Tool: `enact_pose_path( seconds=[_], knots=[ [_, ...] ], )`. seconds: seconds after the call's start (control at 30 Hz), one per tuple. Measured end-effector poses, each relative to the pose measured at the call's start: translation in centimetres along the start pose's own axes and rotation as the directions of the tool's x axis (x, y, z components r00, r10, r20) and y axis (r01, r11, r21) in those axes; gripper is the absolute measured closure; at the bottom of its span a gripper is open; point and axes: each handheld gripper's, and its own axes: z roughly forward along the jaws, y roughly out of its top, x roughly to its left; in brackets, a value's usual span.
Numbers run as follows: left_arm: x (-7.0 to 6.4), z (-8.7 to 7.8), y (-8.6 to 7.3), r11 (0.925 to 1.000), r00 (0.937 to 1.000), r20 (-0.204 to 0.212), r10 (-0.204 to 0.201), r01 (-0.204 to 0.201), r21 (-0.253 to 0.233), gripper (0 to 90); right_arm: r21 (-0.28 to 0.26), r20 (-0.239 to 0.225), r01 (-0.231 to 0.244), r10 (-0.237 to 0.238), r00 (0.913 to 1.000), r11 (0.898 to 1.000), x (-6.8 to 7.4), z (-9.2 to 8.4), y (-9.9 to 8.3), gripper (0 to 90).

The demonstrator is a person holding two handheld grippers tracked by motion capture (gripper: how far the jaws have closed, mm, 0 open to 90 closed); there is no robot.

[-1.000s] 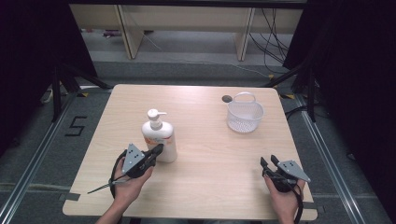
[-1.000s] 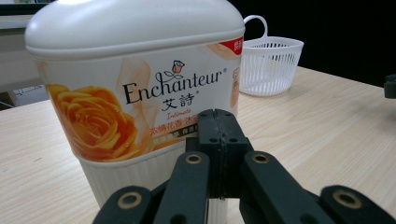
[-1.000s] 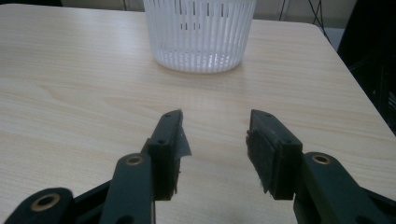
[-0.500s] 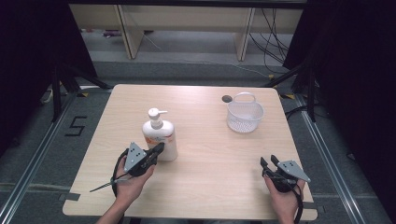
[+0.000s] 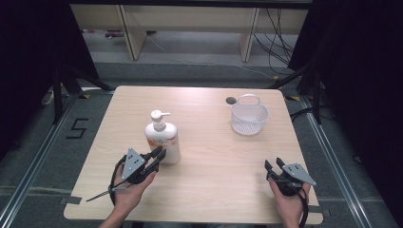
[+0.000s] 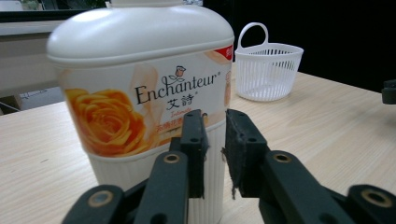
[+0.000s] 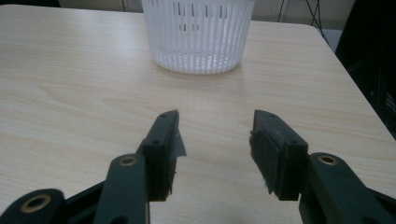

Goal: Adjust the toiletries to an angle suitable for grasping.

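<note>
A white pump bottle (image 5: 164,140) with an orange rose label stands upright on the table, left of centre. My left gripper (image 5: 160,153) is at the bottle's base on its near left side. In the left gripper view the bottle (image 6: 140,70) rises right behind the left gripper (image 6: 215,121). Its jaws have just been opening and show a narrow gap with nothing in it. My right gripper (image 5: 273,162) rests near the front right corner. Its jaws (image 7: 215,116) have also just been opening and stand apart over bare wood, pointing at a white basket (image 7: 198,37).
The white slatted basket (image 5: 249,118) with a loop handle stands empty at the back right, beside a dark round hole (image 5: 231,100) in the wooden table (image 5: 209,156). Dark floor and shelving lie beyond the table's far edge.
Both hands stay where they were. The left gripper's jaws look a little further apart beside the bottle than before.
</note>
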Motion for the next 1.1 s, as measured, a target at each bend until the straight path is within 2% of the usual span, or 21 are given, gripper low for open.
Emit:
enact_pose_path(
  seconds=[0.13, 0.37, 0.47, 0.53, 0.6, 0.67, 0.77, 0.87, 0.9, 0.93, 0.97, 1.0, 1.07, 1.1],
  knots=[
    [0.2, -0.8, -0.2, 0.9999, 0.9999, -0.011, 0.012, -0.012, -0.001, 70.1, -0.012, 0.004, 0.006, -0.006, 1.0, 1.0, 0.0, 0.1, 0.0, 49.0],
    [1.0, -1.8, -0.8, 1.0, 0.9993, -0.037, -0.007, 0.007, -0.004, 64.1, -0.012, 0.002, 0.015, -0.015, 0.9999, 1.0, -0.1, 0.1, 0.0, 46.7],
    [1.2, -2.2, -0.7, 0.9996, 0.9986, -0.048, -0.023, 0.023, -0.017, 57.8, 0.013, -0.003, -0.02, 0.02, 0.9998, 1.0, 0.2, -0.1, 0.0, 46.0],
    [1.2, -2.5, -0.5, 0.9989, 0.9976, -0.061, -0.033, 0.031, -0.036, 53.9, 0.014, -0.004, -0.021, 0.021, 0.9998, 1.0, 0.2, -0.1, 0.0, 45.7],
    [0.9, -2.7, 0.2, 0.9984, 0.997, -0.07, -0.033, 0.029, -0.049, 50.0, 0.005, -0.004, 0.005, -0.005, 1.0, 1.0, 0.1, 0.0, 0.0, 45.4],
    [0.5, -2.7, 0.9, 0.9965, 0.9966, -0.073, -0.039, 0.034, -0.076, 45.2, -0.003, 0.001, -0.006, 0.006, 1.0, 1.0, 0.2, 0.0, 0.0, 45.0],
    [-0.1, -2.5, 2.0, 0.9947, 0.9959, -0.086, -0.028, 0.019, -0.101, 38.4, -0.017, -0.018, -0.008, 0.008, 0.9998, 1.0, 0.0, 0.1, 0.0, 44.2],
    [-0.5, -2.2, 2.9, 0.9933, 0.9947, -0.102, -0.011, -0.001, -0.116, 35.8, -0.011, -0.012, -0.008, 0.008, 0.9999, 1.0, 0.1, 0.0, 0.0, 43.8],
    [-0.6, -2.1, 3.1, 0.9928, 0.994, -0.109, -0.008, -0.005, -0.119, 35.5, 0.011, -0.012, -0.002, 0.002, 0.9999, 1.0, 0.0, -0.2, 0.0, 43.7],
    [-0.6, -2.0, 3.3, 0.9927, 0.9935, -0.113, -0.011, -0.003, -0.12, 35.4, 0.008, 0.006, 0.01, -0.01, 0.9999, 1.0, 0.1, 0.0, 0.0, 43.6],
    [-0.6, -1.9, 3.4, 0.9928, 0.9934, -0.114, -0.011, -0.003, -0.12, 35.3, -0.014, 0.007, 0.017, -0.017, 0.9998, 1.0, 0.0, 0.0, -0.1, 43.5],
    [-0.5, -1.8, 3.5, 0.9927, 0.9931, -0.117, -0.011, -0.003, -0.12, 35.3, -0.017, -0.004, 0.005, -0.005, 1.0, 1.0, 0.1, -0.1, 0.0, 43.4],
    [-0.4, -1.7, 3.7, 0.9924, 0.9922, -0.124, -0.017, 0.001, -0.123, 35.5, -0.015, -0.002, 0.022, -0.022, 0.9998, 1.0, 0.0, 0.0, -0.1, 43.3],
    [-0.4, -1.7, 3.7, 0.9924, 0.9922, -0.124, -0.017, 0.001, -0.123, 35.6, -0.015, -0.007, -0.003, 0.003, 1.0, 1.0, 0.2, -0.1, 0.0, 43.2]
  ],
)
